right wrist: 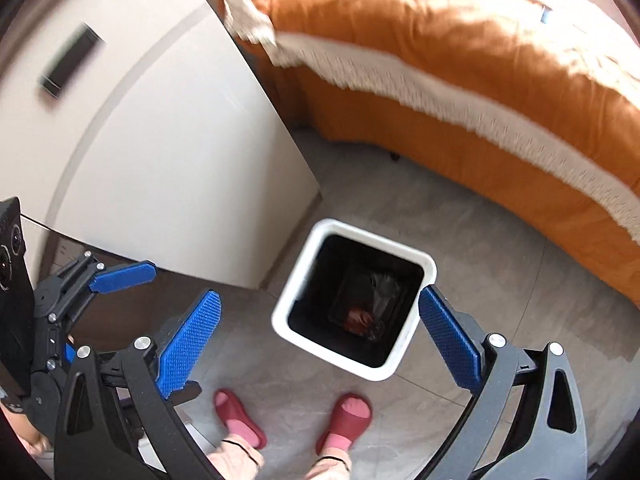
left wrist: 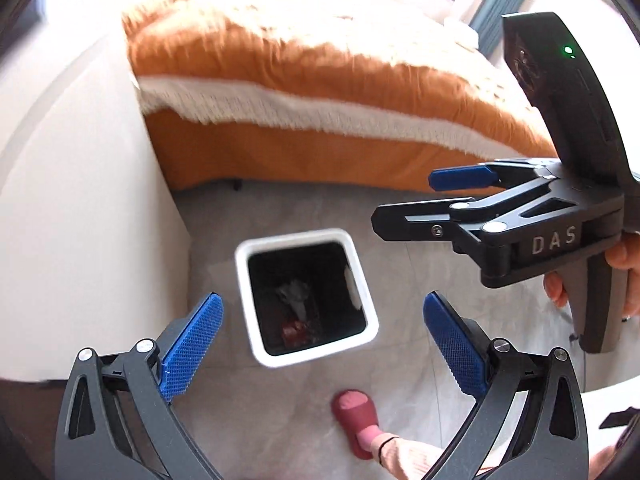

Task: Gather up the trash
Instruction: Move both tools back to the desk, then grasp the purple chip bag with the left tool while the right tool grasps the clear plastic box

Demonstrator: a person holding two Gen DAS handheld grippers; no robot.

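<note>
White bin (left wrist: 256, 300) seen from above, trash (left wrist: 294, 294) inside. Left gripper (left wrist: 322, 344) and right gripper (right wrist: 320, 332) held over bin, jaws spread apart, nothing gripped.

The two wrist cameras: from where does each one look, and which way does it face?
Left wrist: above the floor, facing down at the white bin; its open left tool, the right tool and one slipper show.
Right wrist: also facing down at the bin; its open tool, the left tool and both feet show.
Shared: bin, orange bed, floor.
</note>
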